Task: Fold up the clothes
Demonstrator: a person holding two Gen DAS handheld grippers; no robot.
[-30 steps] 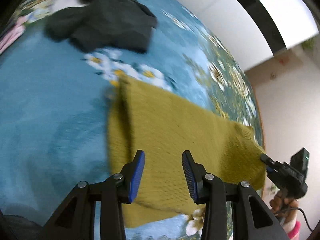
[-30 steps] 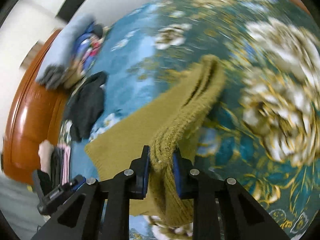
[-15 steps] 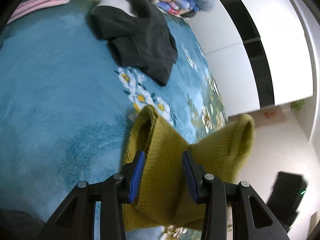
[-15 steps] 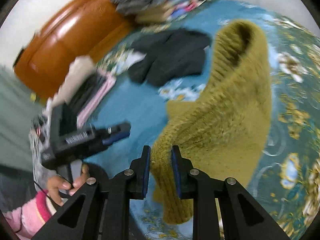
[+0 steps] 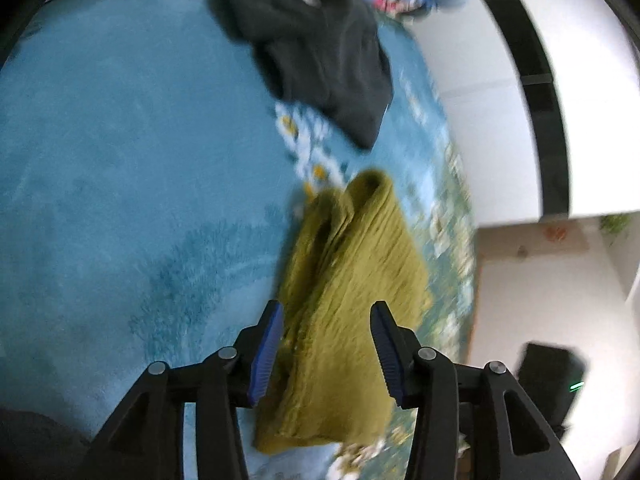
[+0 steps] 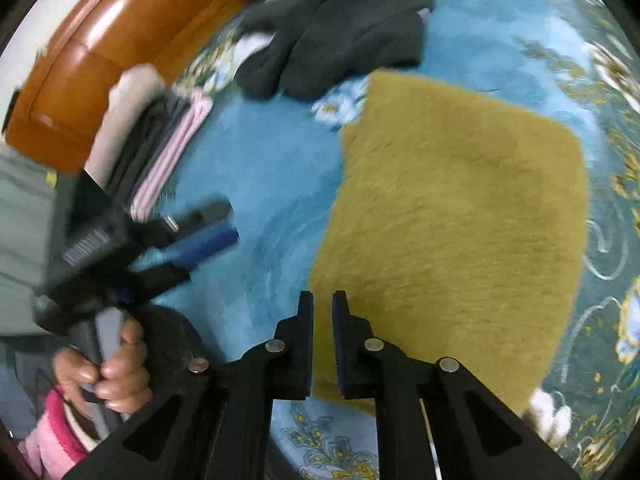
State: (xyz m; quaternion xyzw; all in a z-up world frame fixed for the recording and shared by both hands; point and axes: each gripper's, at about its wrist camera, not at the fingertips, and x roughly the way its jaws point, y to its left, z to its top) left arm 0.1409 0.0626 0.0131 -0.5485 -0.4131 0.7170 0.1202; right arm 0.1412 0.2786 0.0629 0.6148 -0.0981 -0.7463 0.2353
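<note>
An olive-green knitted garment (image 6: 460,216) lies folded flat on the blue flowered bed cover (image 6: 256,184); in the left wrist view the garment (image 5: 352,296) shows a folded edge at its far end. My right gripper (image 6: 322,300) hovers over the garment's near edge, its jaws a narrow gap apart with nothing between them. My left gripper (image 5: 326,316) is open, its blue pads astride the garment and above it. The left gripper also shows in the right wrist view (image 6: 188,240), to the left of the garment.
A dark grey garment (image 6: 340,28) lies crumpled beyond the olive one, also in the left wrist view (image 5: 320,48). A stack of folded clothes (image 6: 156,144) sits at the left by the wooden headboard (image 6: 92,56). A white wall (image 5: 500,92) borders the bed.
The right gripper carried the lifted edge of the olive garment over, laid it down flat and let it go. The left gripper stayed open over the garment.
</note>
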